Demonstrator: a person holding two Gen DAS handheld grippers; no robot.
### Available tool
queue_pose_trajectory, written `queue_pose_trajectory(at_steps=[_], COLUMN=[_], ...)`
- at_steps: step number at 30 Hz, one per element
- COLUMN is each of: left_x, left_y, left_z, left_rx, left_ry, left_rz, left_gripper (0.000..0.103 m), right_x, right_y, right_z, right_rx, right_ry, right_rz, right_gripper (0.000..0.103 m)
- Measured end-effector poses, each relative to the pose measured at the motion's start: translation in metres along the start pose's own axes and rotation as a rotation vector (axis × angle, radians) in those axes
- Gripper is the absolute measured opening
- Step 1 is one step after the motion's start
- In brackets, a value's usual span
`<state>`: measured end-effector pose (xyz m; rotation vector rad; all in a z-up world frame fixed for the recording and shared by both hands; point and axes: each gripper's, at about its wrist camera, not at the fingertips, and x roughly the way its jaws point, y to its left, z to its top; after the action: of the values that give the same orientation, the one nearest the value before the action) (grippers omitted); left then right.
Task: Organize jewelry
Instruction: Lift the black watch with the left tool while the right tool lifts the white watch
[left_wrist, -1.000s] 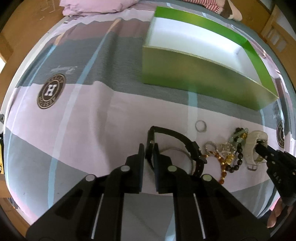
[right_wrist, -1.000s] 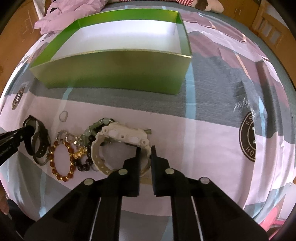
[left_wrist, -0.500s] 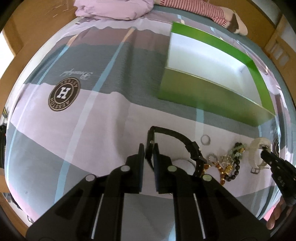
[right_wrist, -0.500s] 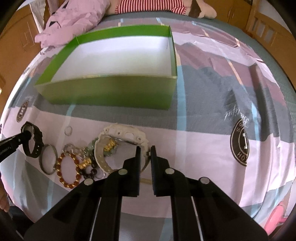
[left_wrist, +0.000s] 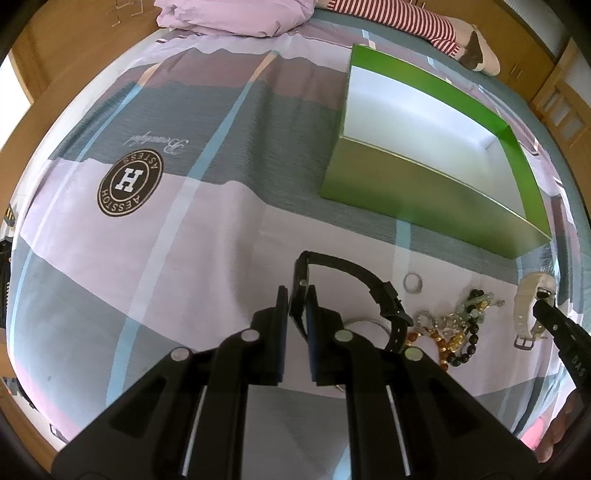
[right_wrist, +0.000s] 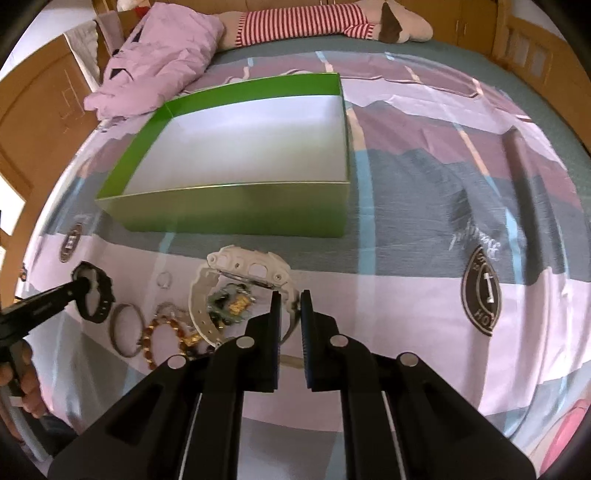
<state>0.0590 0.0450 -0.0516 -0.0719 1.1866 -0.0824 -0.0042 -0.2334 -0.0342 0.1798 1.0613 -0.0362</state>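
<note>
On the striped bedsheet (left_wrist: 155, 266), my left gripper (left_wrist: 296, 301) has its jaws nearly closed, pinching the black plastic wristwatch (left_wrist: 354, 284) edge-on by its case; a thin grip, so it could twist out on the way to the empty green cardboard box (right_wrist: 236, 218). My right gripper (right_wrist: 287, 308) nips the white chunky watch (right_wrist: 243, 269) by its strap. That strap rings the beaded bracelets (right_wrist: 229, 306), which may snag and drag along.

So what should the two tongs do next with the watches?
Probably carry both forward over the green box and let go. The left tongs pinch the black watch, the right tongs pinch the white watch, and the box looks empty.
</note>
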Motion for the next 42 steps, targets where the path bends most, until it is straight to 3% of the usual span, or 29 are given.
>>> queue_pose_trajectory(at_steps=[18, 27, 35, 42], left_x=[-0.006, -0.025, -0.025, -0.017], left_y=[-0.016, 0.032, 0.017, -0.007], left_z=[-0.001, 0.016, 0.014, 0.008], left_rx=[0.024, -0.105, -0.073, 0.000], left_ry=[-0.019, -0.040, -0.044, -0.042], left_rz=[-0.014, -0.144, -0.124, -0.044], left_gripper=[0.009, 0.009, 0.009, 0.009], right_x=[0.015, 0.013, 0.016, 0.019], right_y=[0.006, 0.007, 0.009, 0.009], right_z=[-0.006, -0.007, -0.008, -0.009], right_rx=[-0.013, -0.015, -0.030, -0.033], right_ry=[0.052, 0.048, 0.062, 0.070], right_rz=[-0.002, 0.003, -0.003, -0.010], right_gripper=[0.010, 0.010, 0.010, 0.010])
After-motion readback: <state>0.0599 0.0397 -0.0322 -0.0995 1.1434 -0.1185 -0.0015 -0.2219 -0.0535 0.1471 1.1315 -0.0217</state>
